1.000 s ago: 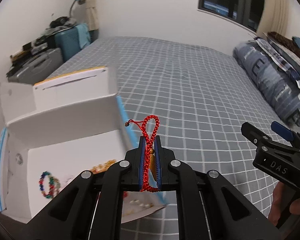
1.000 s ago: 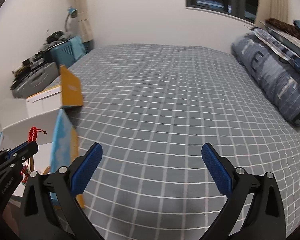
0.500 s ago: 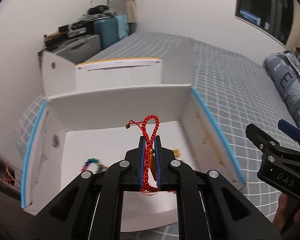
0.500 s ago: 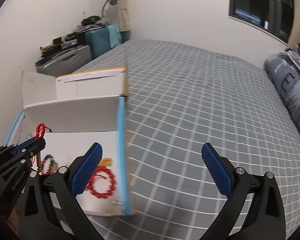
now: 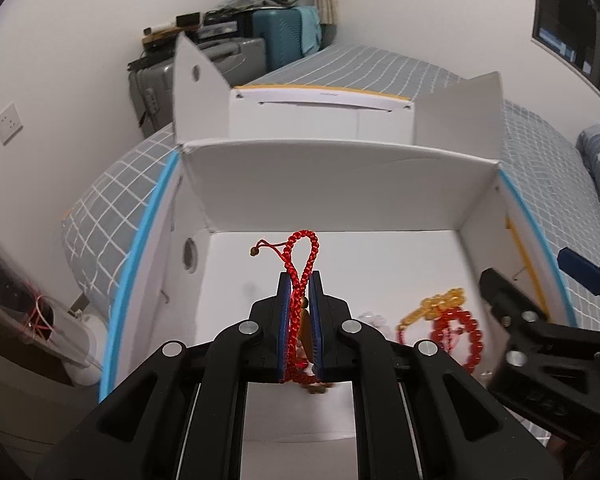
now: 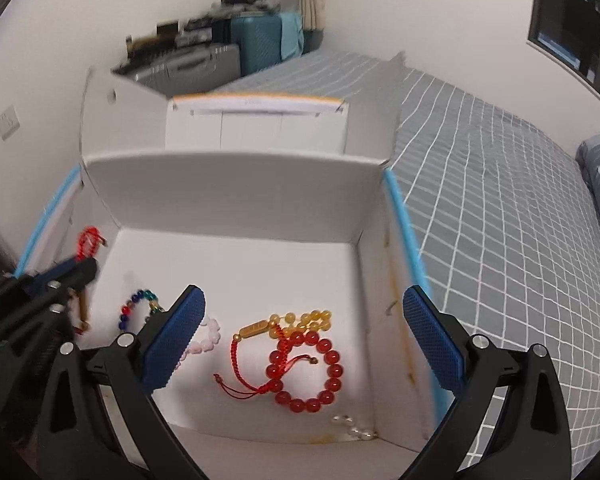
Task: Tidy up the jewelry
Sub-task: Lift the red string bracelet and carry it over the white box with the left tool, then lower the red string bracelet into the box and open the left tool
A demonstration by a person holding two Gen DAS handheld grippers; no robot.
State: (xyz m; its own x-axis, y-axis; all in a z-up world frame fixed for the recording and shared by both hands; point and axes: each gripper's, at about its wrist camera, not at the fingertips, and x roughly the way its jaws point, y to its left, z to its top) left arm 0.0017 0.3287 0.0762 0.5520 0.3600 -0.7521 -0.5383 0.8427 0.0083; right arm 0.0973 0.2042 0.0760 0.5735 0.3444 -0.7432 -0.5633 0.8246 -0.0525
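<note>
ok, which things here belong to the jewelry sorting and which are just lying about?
Job:
- left tongs, shut on red braided bracelet
- white box
- red bead bracelet
- yellow bead bracelet
- multicolour bead bracelet

Lying about:
- teal suitcase
- grey suitcase
- checked bedspread

The box [image 6: 236, 196] sits on the bed [image 6: 500, 208], its flaps standing up behind it. My left claw [image 5: 300, 280] hangs over the box's left part — the braided bracelet [image 5: 302, 256] pinched in it. My right claw [image 6: 300, 332] spreads above the bead bracelets [image 6: 306, 372] on the box floor, toward its right wall.
</note>
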